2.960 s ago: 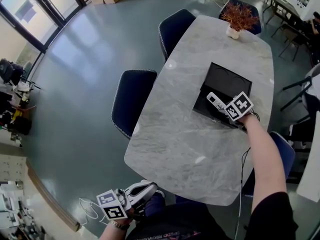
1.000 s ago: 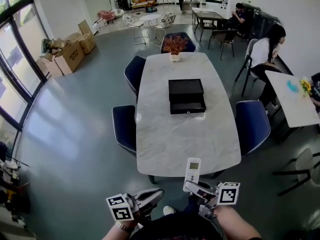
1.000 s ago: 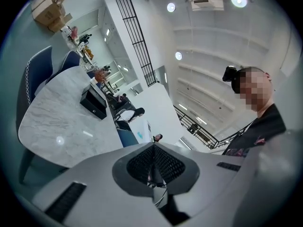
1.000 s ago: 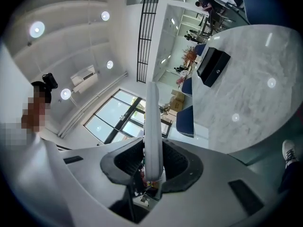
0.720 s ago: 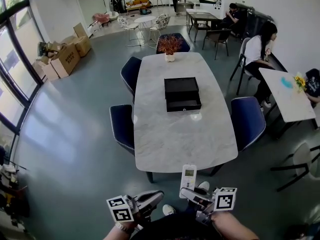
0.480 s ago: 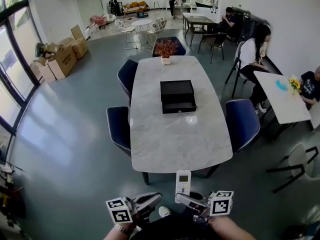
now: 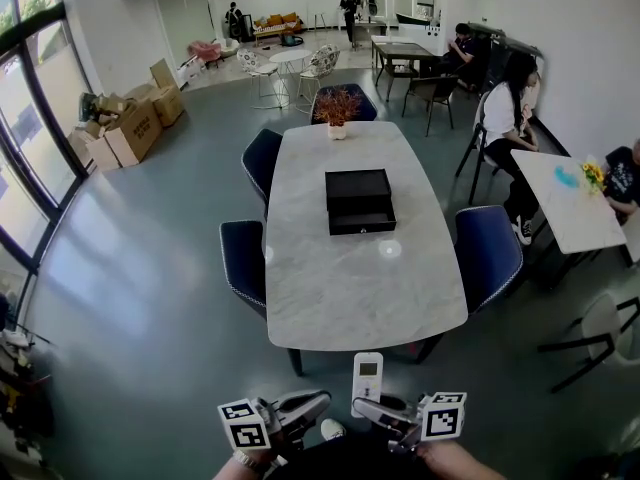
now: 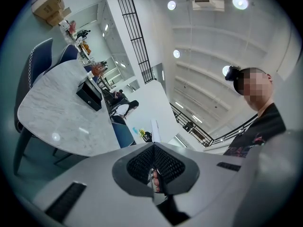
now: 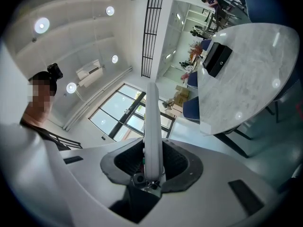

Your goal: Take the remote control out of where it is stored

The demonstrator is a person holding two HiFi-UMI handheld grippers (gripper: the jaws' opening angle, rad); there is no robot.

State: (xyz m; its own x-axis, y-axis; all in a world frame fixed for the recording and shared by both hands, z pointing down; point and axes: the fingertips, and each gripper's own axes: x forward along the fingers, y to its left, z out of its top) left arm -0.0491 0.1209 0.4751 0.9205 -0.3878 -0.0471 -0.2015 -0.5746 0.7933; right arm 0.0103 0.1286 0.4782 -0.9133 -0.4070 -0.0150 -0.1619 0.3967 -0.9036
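A marble table [image 7: 360, 278] with a black box [image 7: 360, 203] is seen ahead. Well clear of it, the remote control [image 7: 367, 373] is clamped by its end in the right gripper [image 7: 372, 408] and should be held firmly. The left gripper [image 7: 316, 401] is closed on nothing.

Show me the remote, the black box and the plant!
remote control [image 7: 367, 378]: head view, middle of its front.
black box [image 7: 358, 188]: head view, its flat top.
plant [image 7: 338, 106]: head view, its reddish leaves.

a long marble table [image 7: 360, 278] stood on a glossy grey-blue floor [image 7: 150, 268], with dark blue chairs [image 7: 243, 263] along both long edges and a potted plant [image 7: 337, 108] at its far end. tall windows [image 7: 30, 88] lit the left wall, cardboard boxes [image 7: 125, 133] beside them. round ceiling lights [image 8: 240, 2] glowed overhead.
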